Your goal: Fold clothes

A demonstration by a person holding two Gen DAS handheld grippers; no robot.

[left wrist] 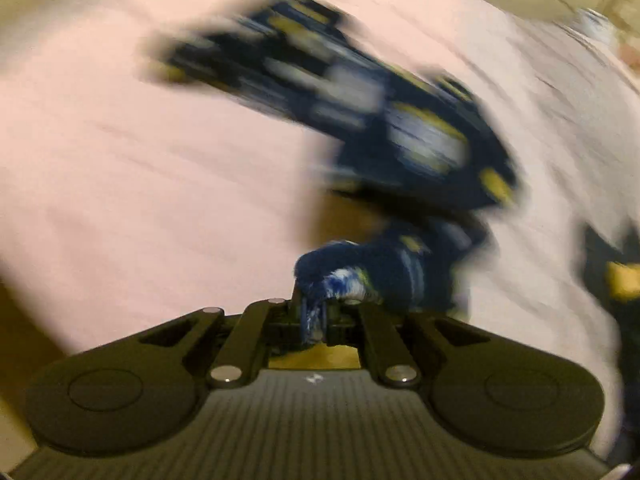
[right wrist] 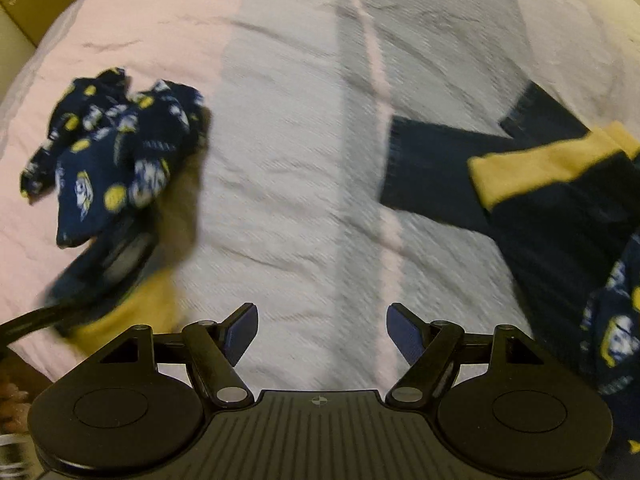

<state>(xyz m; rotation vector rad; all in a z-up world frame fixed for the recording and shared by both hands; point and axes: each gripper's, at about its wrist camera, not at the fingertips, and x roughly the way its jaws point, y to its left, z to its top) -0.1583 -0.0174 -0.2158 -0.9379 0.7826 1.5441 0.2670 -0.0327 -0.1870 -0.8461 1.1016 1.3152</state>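
left gripper (left wrist: 314,320) pinches patterned pyjamas (left wrist: 360,128), lifted near bed's (right wrist: 300,160) left edge; right gripper (right wrist: 322,334), jaws spread and empty, sits nearer navy-yellow top (right wrist: 540,184).

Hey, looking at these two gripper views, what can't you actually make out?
- Left wrist view: the printed navy garment is smeared by motion blur, so its print and shape are unreadable.
- Right wrist view: the navy and yellow clothing is cut off by the right edge.
- Right wrist view: the left gripper is blurred and partly covered by fabric.
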